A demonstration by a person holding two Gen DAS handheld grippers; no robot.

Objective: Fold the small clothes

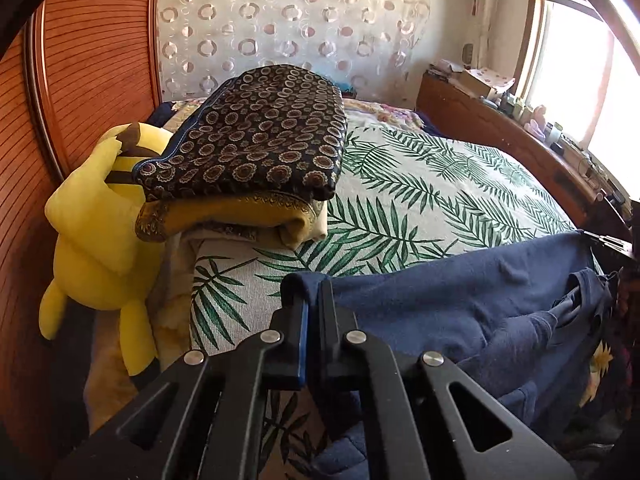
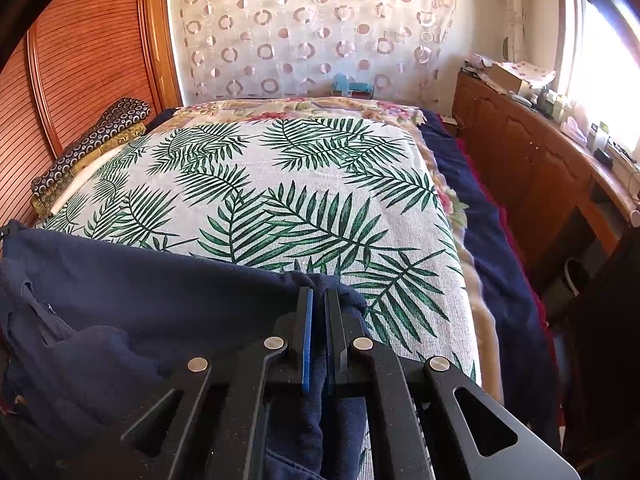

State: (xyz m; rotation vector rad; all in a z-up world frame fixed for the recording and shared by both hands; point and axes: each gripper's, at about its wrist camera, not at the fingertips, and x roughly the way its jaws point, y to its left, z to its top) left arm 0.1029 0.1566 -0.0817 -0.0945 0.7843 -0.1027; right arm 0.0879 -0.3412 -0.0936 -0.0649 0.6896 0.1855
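Two grips only: left gripper [image 1: 314, 292] and right gripper [image 2: 318, 292] each clamp a corner of the navy garment [image 1: 460, 280] over the bed's [image 2: 280, 184] near edge. Thin pinches; uneven pull may slip one corner.

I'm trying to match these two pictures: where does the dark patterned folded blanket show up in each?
Left wrist view: patterned folded blanket, large, upper centre-left, atop a stack beside a yellow plush toy.
Right wrist view: small, far left edge.
Shared landmark: the palm-leaf bedspread.
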